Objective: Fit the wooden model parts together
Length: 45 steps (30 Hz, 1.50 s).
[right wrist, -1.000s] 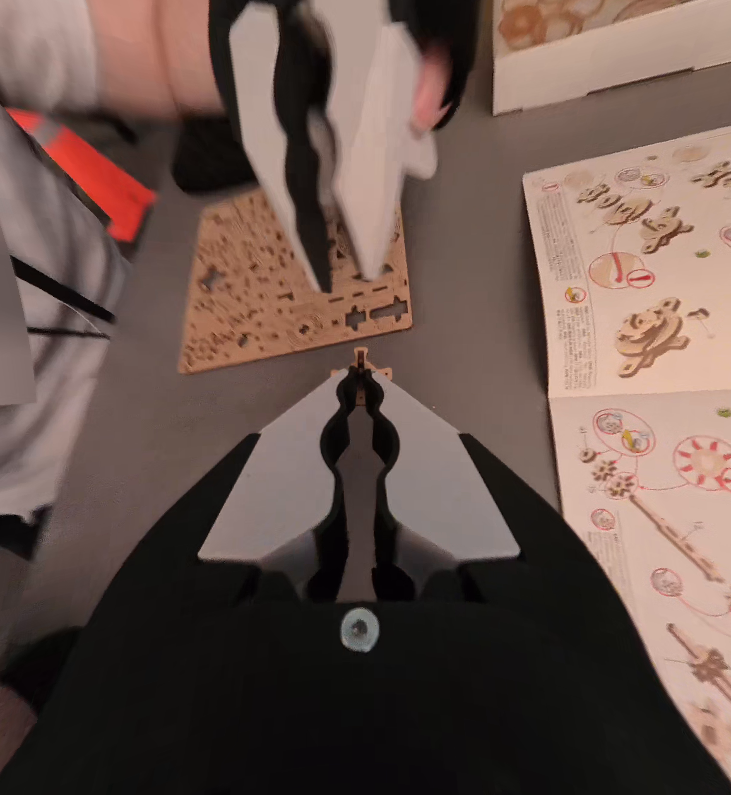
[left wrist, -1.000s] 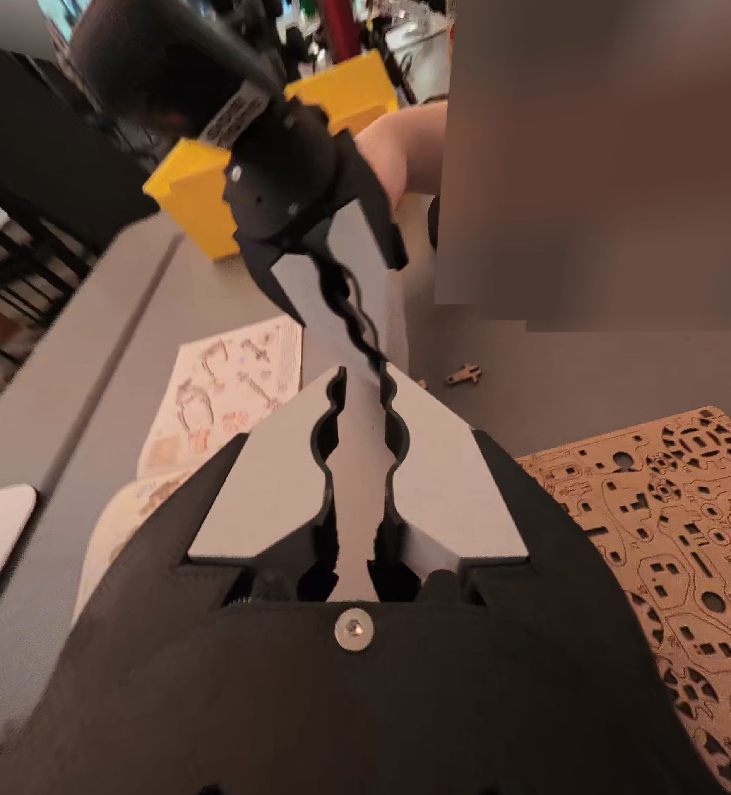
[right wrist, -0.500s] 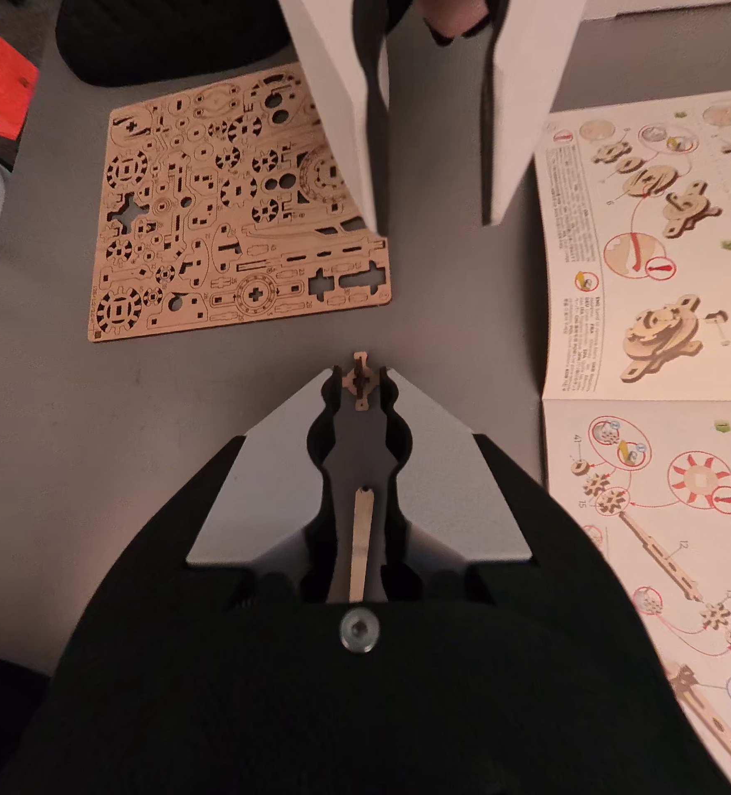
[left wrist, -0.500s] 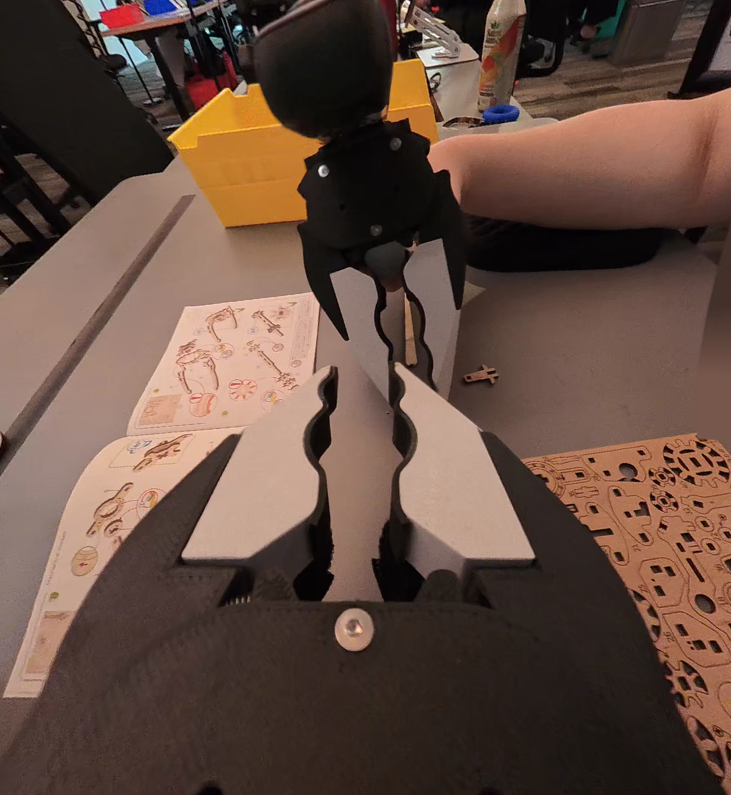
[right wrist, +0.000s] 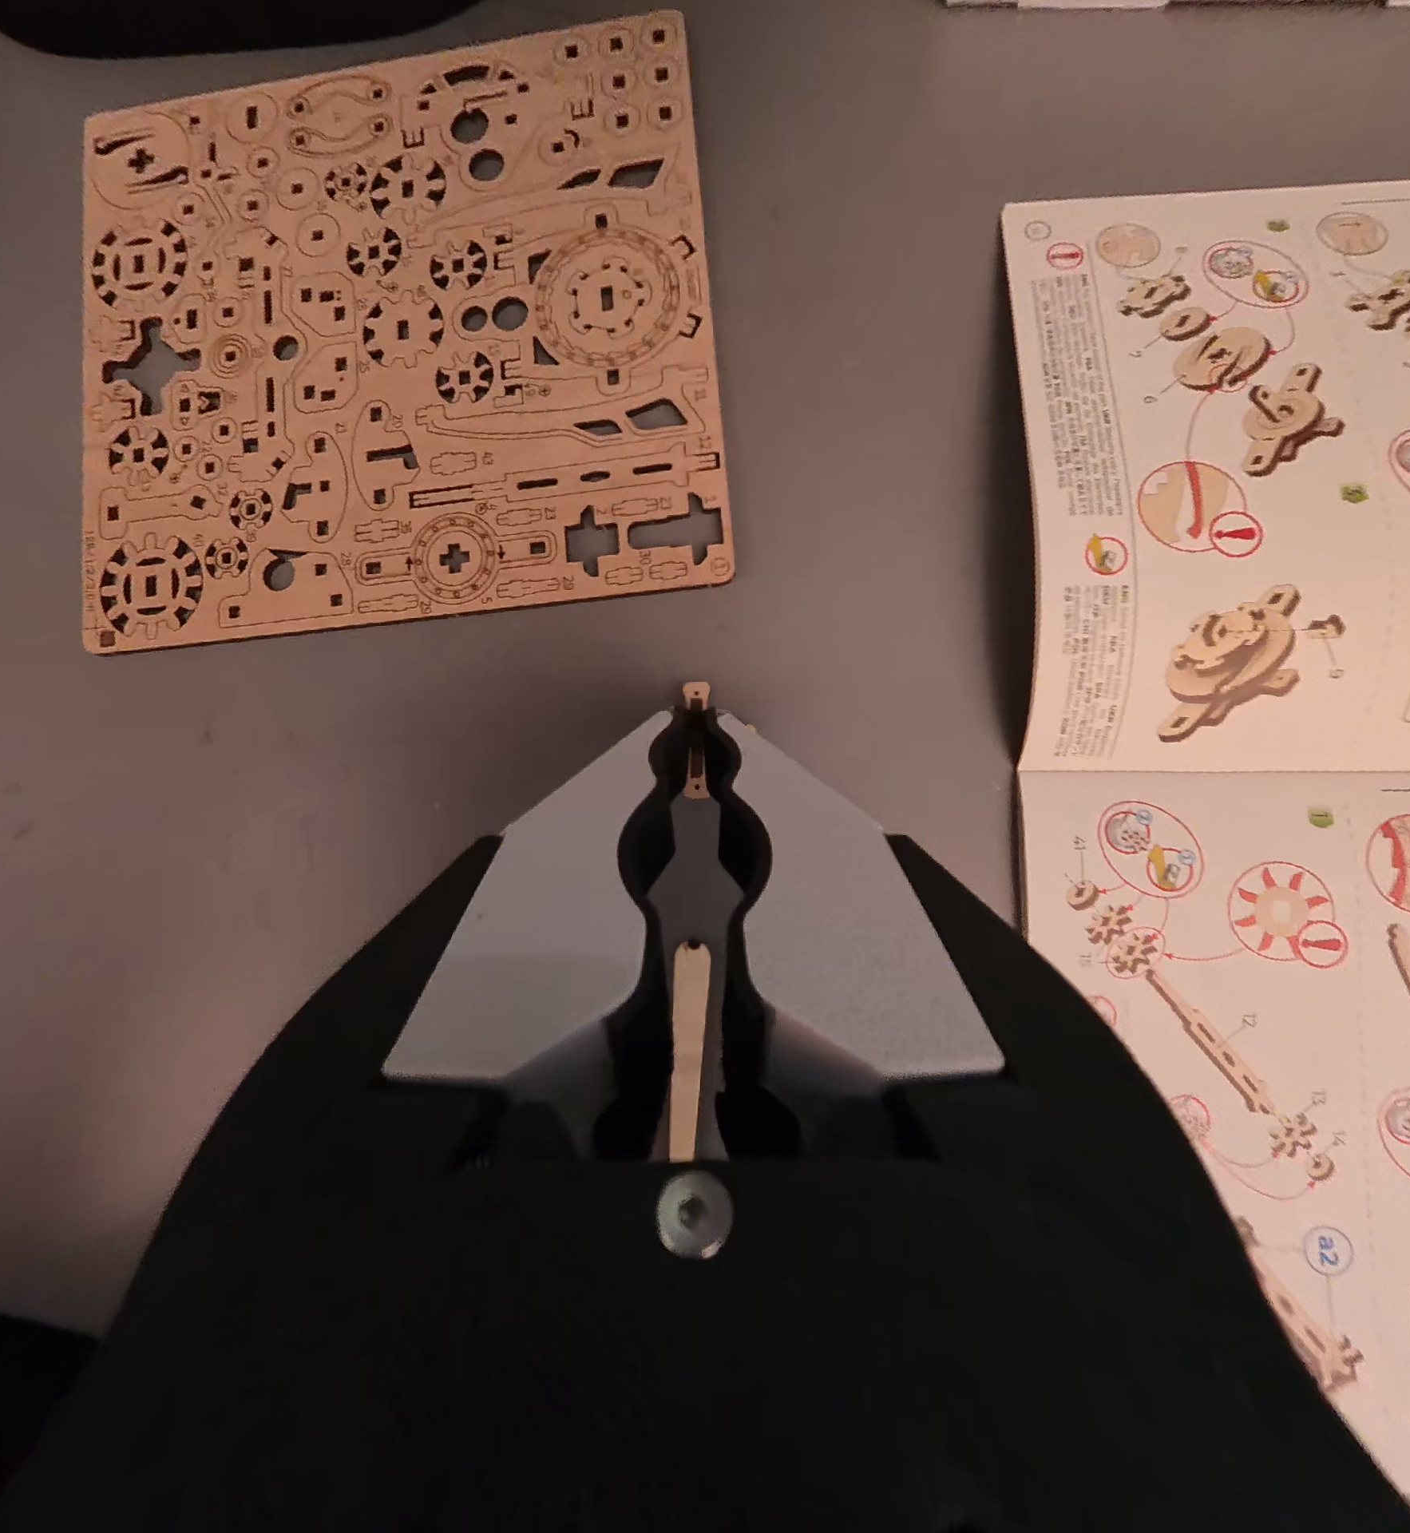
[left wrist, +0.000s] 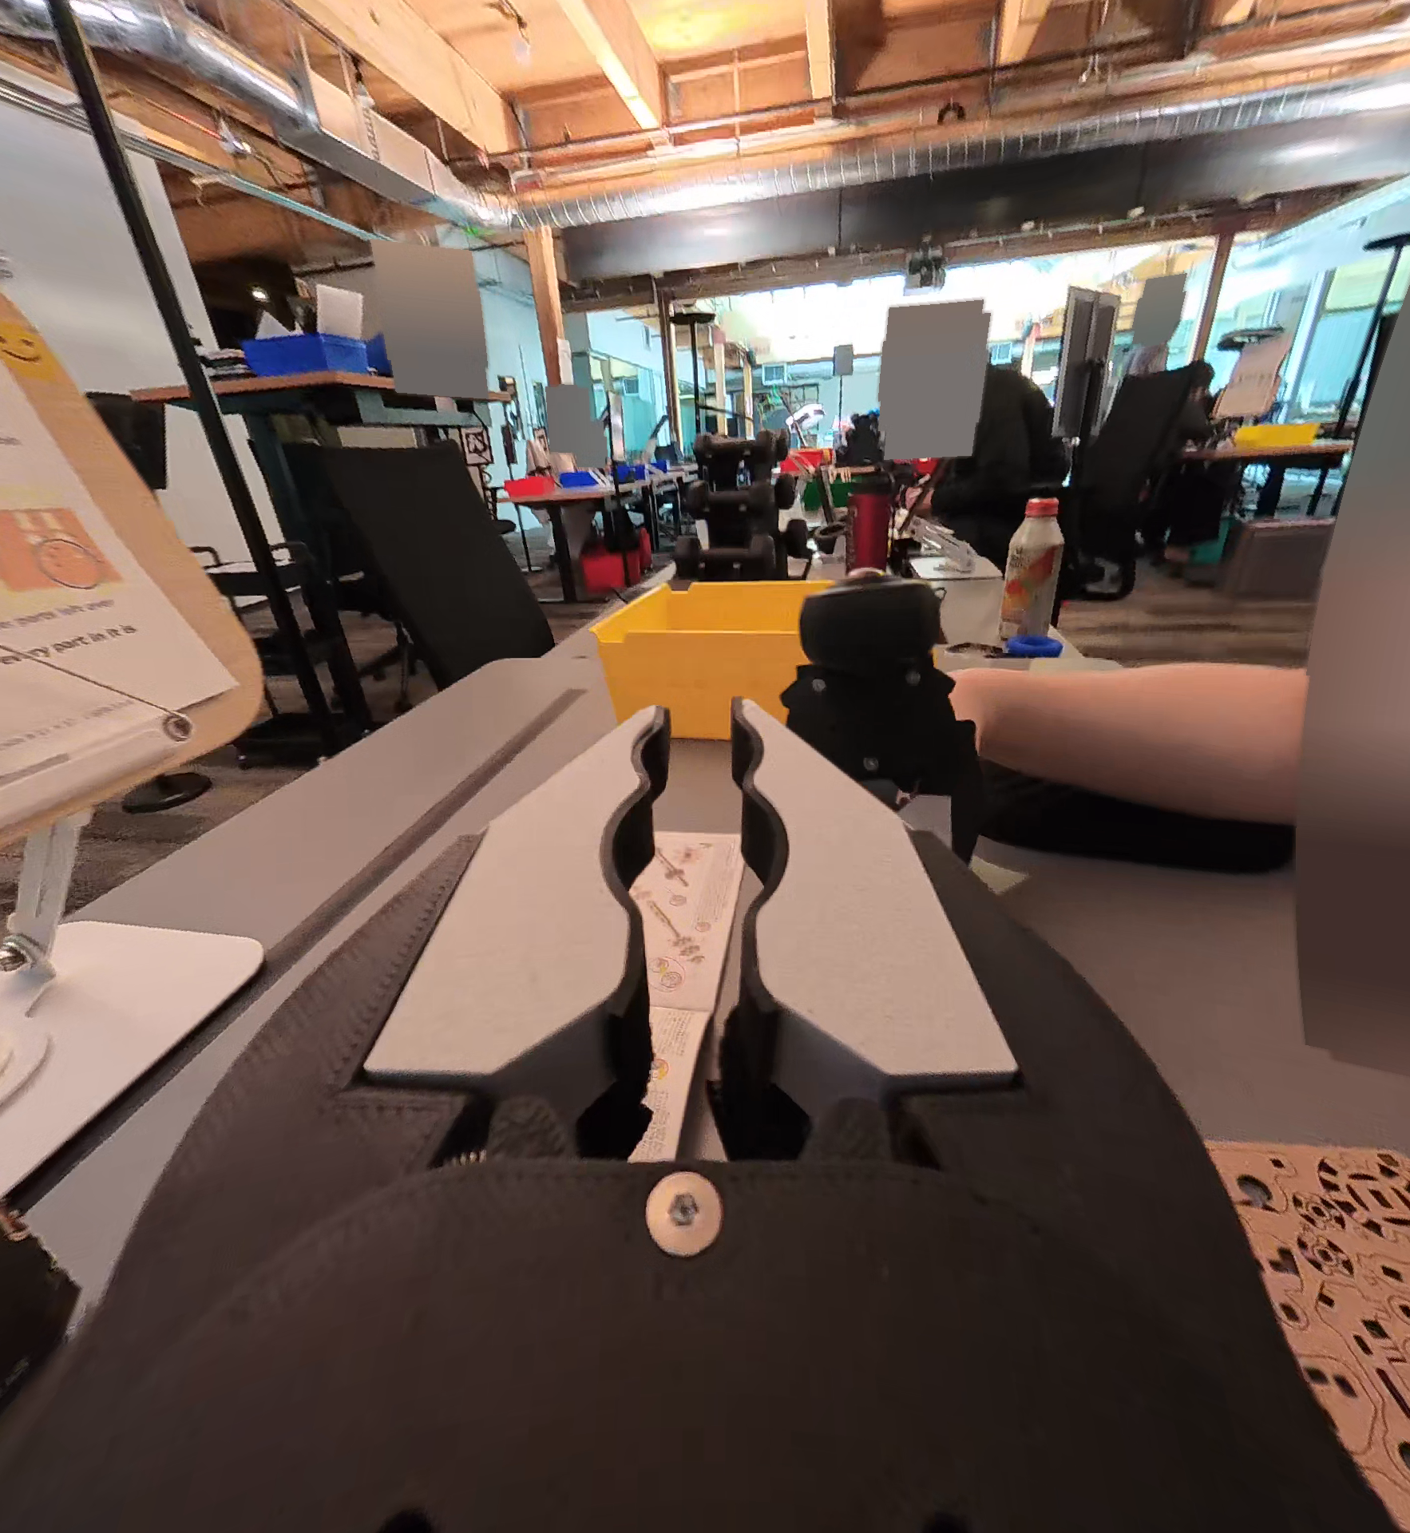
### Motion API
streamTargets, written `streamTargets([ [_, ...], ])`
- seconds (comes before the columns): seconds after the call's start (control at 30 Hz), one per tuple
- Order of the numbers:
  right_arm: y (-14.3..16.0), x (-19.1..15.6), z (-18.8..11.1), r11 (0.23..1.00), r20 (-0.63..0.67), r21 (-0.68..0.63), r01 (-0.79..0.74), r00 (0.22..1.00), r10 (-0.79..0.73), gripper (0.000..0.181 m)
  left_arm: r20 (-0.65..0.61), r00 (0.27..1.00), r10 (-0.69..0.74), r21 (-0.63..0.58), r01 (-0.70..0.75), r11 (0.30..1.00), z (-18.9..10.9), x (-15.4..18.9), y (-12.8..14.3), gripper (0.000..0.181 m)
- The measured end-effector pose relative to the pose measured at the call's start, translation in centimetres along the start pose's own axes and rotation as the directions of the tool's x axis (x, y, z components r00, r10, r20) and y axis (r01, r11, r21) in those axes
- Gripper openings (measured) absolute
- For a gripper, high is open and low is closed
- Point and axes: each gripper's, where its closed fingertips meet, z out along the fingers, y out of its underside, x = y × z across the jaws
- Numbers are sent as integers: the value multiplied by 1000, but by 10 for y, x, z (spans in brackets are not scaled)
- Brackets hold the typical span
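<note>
In the right wrist view my right gripper (right wrist: 696, 720) points down at the grey table and is shut on a small wooden part (right wrist: 695, 751), held on edge at the fingertips. A thin wooden stick (right wrist: 689, 1053) shows through the gap behind the tips; I cannot tell whether it lies on the table. The laser-cut wooden sheet (right wrist: 403, 332) lies beyond, at upper left. My left gripper (left wrist: 700, 720) is open and empty, pointing level across the table. In the left wrist view the right gripper (left wrist: 876, 713) is just right of its tips, and the sheet (left wrist: 1349, 1294) is at lower right.
The open instruction booklet (right wrist: 1249, 664) lies right of the right gripper and shows between the left fingers (left wrist: 685, 912). A yellow bin (left wrist: 685, 664) stands at the table's far edge. A clipboard on a white stand (left wrist: 63, 581) is at left. A person's forearm (left wrist: 1125, 730) rests at right. The tips of one gripper are about 20 cm away from the tips of the other. The thin wooden stick (right wrist: 689, 1053) sits 8 cm or so from the ends of my right fingers.
The left gripper has tilted up from the table to face the room and left the right wrist view. The right gripper has closed on the small part, which now stands on edge.
</note>
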Motion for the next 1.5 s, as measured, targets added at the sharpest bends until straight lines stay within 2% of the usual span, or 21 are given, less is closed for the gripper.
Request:
streamTargets([
  [0.23,3,0,0,997,-40,-79,-17,999,14,1,47,999,-8,73,4,997,-12,-12,-14,6],
  [1.1,7,-1,0,942,-100,-337,-2,994,-34,1,75,997,12,28,-14,1000,-10,-20,-4,9],
  [1.3,7,-1,0,944,-100,-331,-1,994,-34,1,69,998,15,15,-16,1000,-8,-18,-1,10],
  [1.5,7,-1,1,968,-81,-248,-35,997,15,2,43,999,16,3,-16,1000,-5,-13,1,12],
])
